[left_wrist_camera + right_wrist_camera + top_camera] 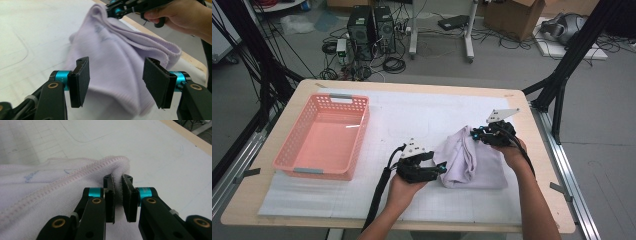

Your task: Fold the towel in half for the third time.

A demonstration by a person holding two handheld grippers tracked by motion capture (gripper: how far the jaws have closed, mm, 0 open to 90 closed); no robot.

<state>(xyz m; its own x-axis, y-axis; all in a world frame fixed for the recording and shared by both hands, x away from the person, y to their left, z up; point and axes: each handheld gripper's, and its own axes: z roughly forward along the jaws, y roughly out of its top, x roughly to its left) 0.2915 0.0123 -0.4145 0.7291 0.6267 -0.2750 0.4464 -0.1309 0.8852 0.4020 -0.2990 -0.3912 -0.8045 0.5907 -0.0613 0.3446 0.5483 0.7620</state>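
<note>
White gridded mat (377, 195) bearing a folded lilac fleece towel (472, 162): right gripper (118, 185) pinches its far corner, left gripper (116, 81), jaws apart, must likely regrip its near edge.

We logged the left gripper (116, 82) with jaws apart before a lilac towel (117, 62); at one o'clock, the right gripper (113, 11) pinched its edge.

Even, soft indoor light; shadows faint. Glare streak in the basket (322, 137); the towel (117, 65) slightly blurred, far table hazy.
</note>
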